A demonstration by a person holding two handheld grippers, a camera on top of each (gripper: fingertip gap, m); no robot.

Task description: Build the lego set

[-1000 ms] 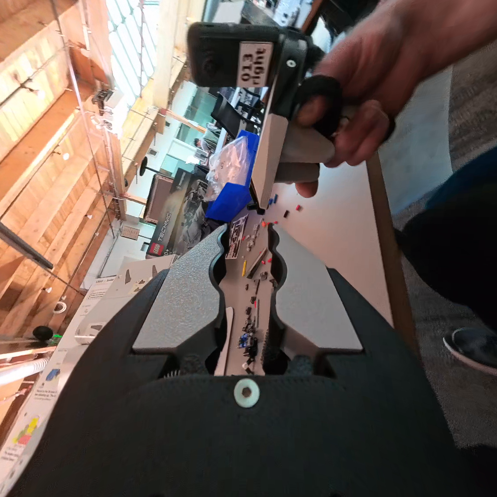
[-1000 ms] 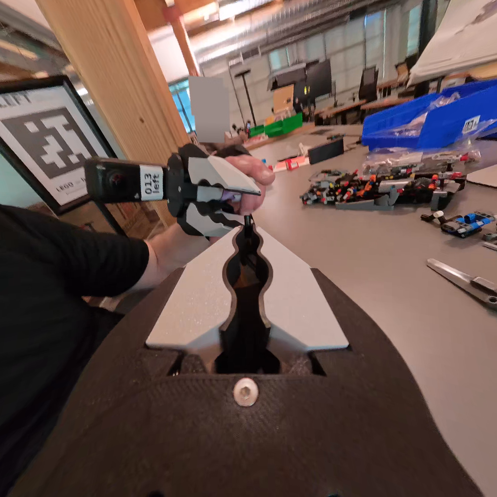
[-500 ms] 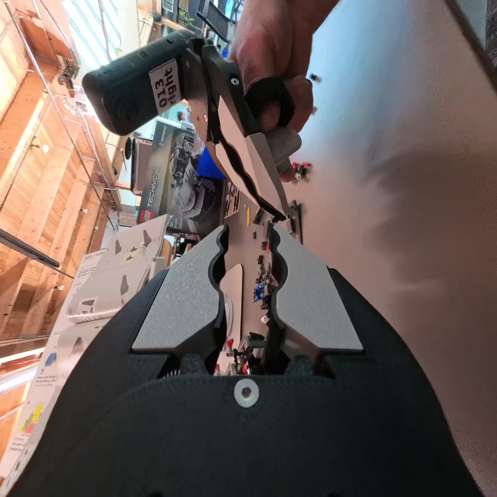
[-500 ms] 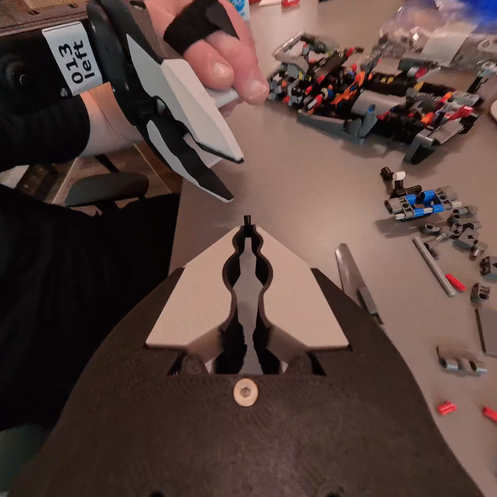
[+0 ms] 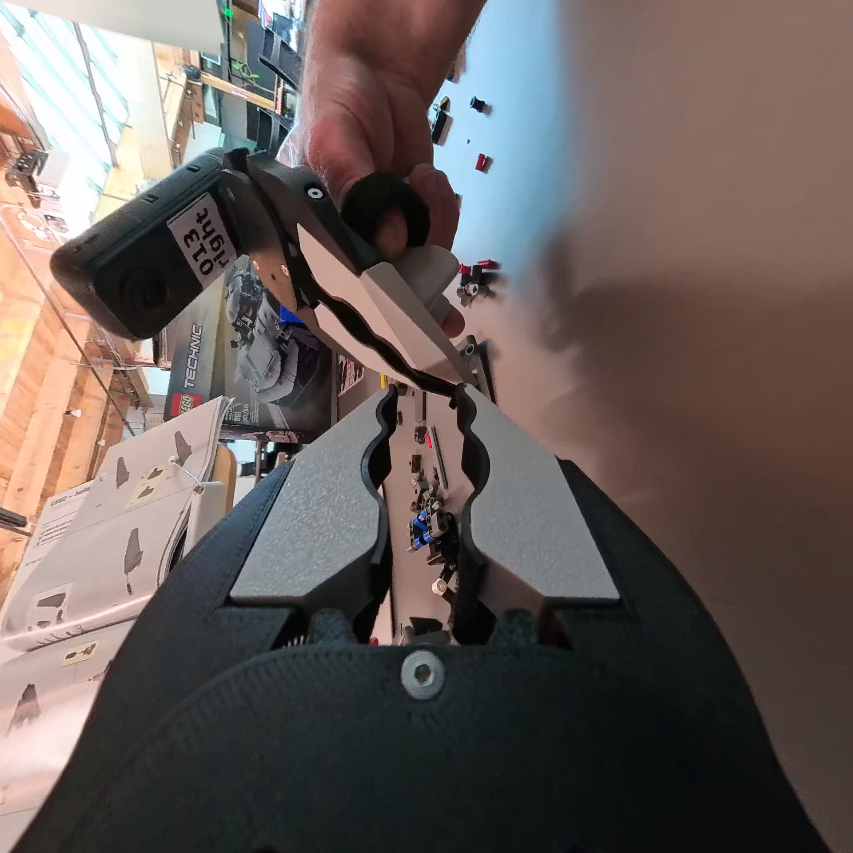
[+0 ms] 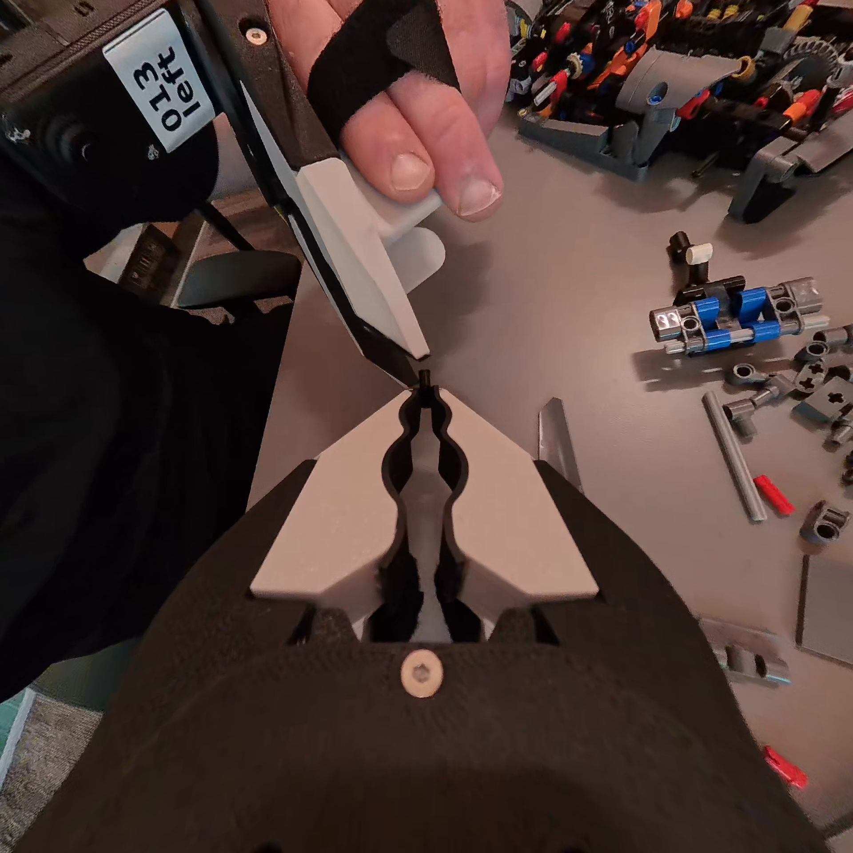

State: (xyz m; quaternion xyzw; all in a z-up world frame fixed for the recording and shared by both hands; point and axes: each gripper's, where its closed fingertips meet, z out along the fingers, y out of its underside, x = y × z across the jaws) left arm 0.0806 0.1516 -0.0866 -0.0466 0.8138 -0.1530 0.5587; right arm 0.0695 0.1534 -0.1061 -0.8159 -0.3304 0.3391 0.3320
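My right gripper [image 6: 424, 392] is shut on a small black pin [image 6: 424, 377] that sticks out past its tips. It also shows in the left wrist view [image 5: 454, 385], held by a hand. My left gripper [image 5: 428, 392] is open and empty, and in the right wrist view [image 6: 414, 368] its tips sit right at the pin's end. A blue and grey sub-assembly [image 6: 734, 318] lies on the table [image 6: 554, 258] to the right and shows between my left fingers [image 5: 429, 526]. The partly built car chassis [image 6: 692, 69] stands at the far right.
Loose grey connectors [image 6: 821, 383], a grey axle [image 6: 731, 454] and red pins [image 6: 773, 494] lie at the right. A metal tool [image 6: 558, 443] lies beside my right gripper. The set's box [image 5: 249, 360] and an open instruction booklet [image 5: 115, 531] are at the left. Left and right tips are no more than a few centimetres apart. From the right gripper's tips to the grey axle [image 6: 731, 454] is close to 12 cm. Look for it in the left wrist view [image 5: 438, 454] too.
Both grippers have tipped down towards the table and come together. The left gripper's tips have closed in on the pin. The right gripper has kept hold of the pin.
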